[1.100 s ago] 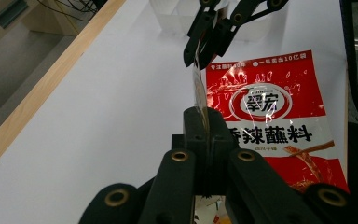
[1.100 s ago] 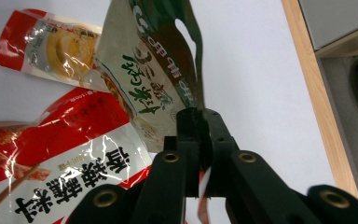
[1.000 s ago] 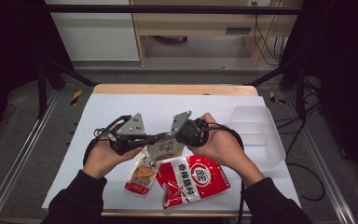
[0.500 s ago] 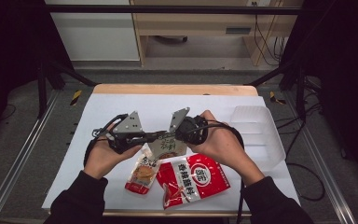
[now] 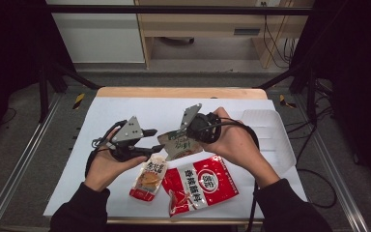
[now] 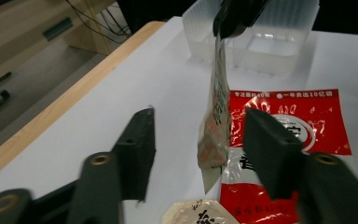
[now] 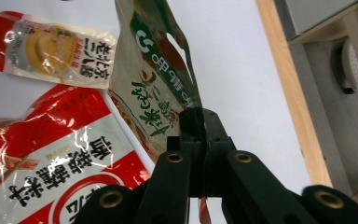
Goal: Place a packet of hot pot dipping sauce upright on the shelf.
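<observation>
Large red pouch [image 5: 200, 183]: white panel carries bold black characters, read as 香辣脆骨 in the high view. The left gripper view shows a white line along its top red band, ending in "10亿袋"; the rest is too small to confirm.

Small pouch [image 7: 51, 49] with red ends: black vertical characters, 老北京 legible in the right gripper view, remainder unclear.

Green-and-tan pouch [image 7: 156, 79]: white logo on the green band and green brush-style characters beneath, not legible.

Far half of the counter [image 5: 140, 108] lies bare; tub [image 5: 270, 133] blocks its right edge, snack packets [image 5: 200, 186] crowd the near middle.
</observation>
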The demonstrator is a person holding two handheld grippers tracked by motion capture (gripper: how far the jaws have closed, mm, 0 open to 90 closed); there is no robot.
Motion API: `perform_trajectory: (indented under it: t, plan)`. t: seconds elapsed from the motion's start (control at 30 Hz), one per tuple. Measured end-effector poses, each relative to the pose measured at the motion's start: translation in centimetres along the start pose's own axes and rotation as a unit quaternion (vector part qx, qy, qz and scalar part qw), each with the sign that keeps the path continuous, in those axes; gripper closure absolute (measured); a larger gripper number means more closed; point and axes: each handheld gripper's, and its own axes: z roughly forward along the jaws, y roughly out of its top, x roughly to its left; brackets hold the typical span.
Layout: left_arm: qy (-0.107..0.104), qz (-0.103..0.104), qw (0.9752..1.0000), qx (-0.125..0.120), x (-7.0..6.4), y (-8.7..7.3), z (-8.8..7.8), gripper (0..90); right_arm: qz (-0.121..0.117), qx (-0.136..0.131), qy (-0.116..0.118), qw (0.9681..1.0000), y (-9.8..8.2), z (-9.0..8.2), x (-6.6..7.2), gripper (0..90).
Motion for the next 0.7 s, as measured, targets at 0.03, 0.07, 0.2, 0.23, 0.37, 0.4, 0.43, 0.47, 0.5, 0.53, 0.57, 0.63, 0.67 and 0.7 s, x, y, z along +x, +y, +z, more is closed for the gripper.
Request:
perform_trajectory:
  t: [0.03, 0.07, 0.2, 0.23, 0.37, 0.4, 0.43, 0.47, 0.5, 0.53, 0.57, 0.63, 0.67, 0.7]
  plan:
    - [0.007, -0.001, 1.0, -0.002, -0.1, -0.3, -0.2, 34.9, 0.004, -0.002, -0.003, 1.0, -0.1, -0.2, -0.2, 90.0]
    - [0.013, -0.004, 0.9999, -0.005, -0.2, -0.7, -0.4, 31.2, 0.012, -0.005, -0.008, 0.9999, -0.2, -0.4, -0.4, 90.0]
    - [0.027, -0.018, 0.9994, -0.009, -0.3, -2.7, -0.9, 20.1, 0.013, -0.019, -0.026, 0.9994, -0.9, -1.5, -1.3, 90.0]
    - [0.031, -0.024, 0.9992, -0.009, -0.2, -3.2, -1.0, 18.0, 0.015, -0.02, -0.031, 0.9992, -1.0, -1.8, -1.5, 90.0]
    - [0.033, -0.047, 0.9982, 0.016, 0.5, -5.3, -0.7, 12.2, 0.022, -0.014, -0.052, 0.9983, -1.5, -3.0, -2.6, 90.0]
    - [0.038, -0.051, 0.9978, 0.019, 0.7, -5.8, -0.7, 11.5, 0.023, -0.014, -0.058, 0.9979, -1.7, -3.3, -2.8, 90.0]
    - [0.038, -0.057, 0.9975, 0.018, 0.8, -6.2, -0.8, 11.3, 0.025, -0.014, -0.063, 0.9976, -1.9, -3.7, -3.1, 90.0]
    - [0.037, -0.066, 0.997, 0.019, 1.0, -6.6, -0.9, 11.3, 0.028, -0.014, -0.067, 0.9973, -2.1, -4.1, -3.2, 90.0]
    - [0.04, -0.073, 0.9964, 0.019, 1.1, -7.0, -0.9, 10.8, 0.028, -0.016, -0.073, 0.9968, -2.3, -4.5, -3.4, 90.0]
    - [0.043, -0.075, 0.996, 0.021, 1.2, -7.3, -1.0, 10.5, 0.033, -0.018, -0.078, 0.9963, -2.5, -4.9, -3.6, 90.0]
    - [0.045, -0.078, 0.9957, 0.023, 1.2, -7.6, -1.1, 10.5, 0.038, -0.019, -0.082, 0.9957, -2.8, -5.2, -3.8, 90.0]
    - [0.049, -0.079, 0.9954, 0.021, 1.2, -8.3, -1.3, 10.2, 0.039, -0.022, -0.094, 0.9945, -3.2, -5.9, -4.1, 90.0]
    - [0.054, -0.082, 0.995, 0.017, 1.2, -8.6, -1.4, 10.2, 0.043, -0.026, -0.098, 0.9939, -3.5, -6.2, -4.1, 90.0]
    - [0.057, -0.085, 0.9946, 0.014, 1.3, -8.9, -1.5, 10.2, 0.045, -0.031, -0.103, 0.9932, -3.8, -6.5, -4.2, 90.0]
